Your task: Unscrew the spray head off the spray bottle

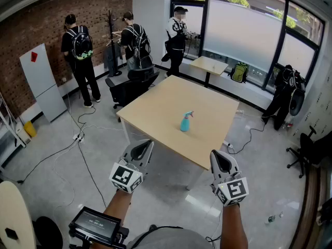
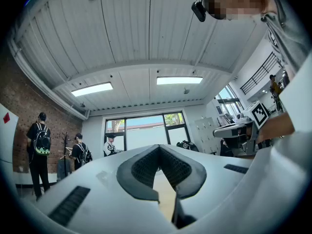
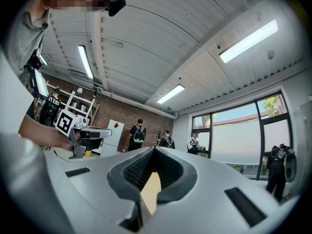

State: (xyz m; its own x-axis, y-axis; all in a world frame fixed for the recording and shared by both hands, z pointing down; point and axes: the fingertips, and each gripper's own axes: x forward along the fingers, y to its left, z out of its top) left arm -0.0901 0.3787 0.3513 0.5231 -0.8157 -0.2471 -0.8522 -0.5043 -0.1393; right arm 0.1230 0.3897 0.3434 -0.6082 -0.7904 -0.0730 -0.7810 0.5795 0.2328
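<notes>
A small turquoise spray bottle (image 1: 186, 121) with its spray head on stands upright near the middle of a light wooden table (image 1: 155, 108). Both grippers hang in the air well short of the table's near edge. My left gripper (image 1: 145, 146) is shut with nothing in it, and my right gripper (image 1: 216, 157) is shut and empty too. In the left gripper view the left gripper (image 2: 159, 150) tilts up towards the ceiling, its jaws closed together. The right gripper (image 3: 154, 151) in its own view is likewise tilted up. The bottle shows in neither gripper view.
Three people stand at the far side of the room by a coat stand (image 1: 111, 40). A black office chair (image 1: 129, 84) sits at the table's far left corner. A smaller table (image 1: 208, 65) stands by the window. Cables (image 1: 78, 139) lie across the grey floor on the left.
</notes>
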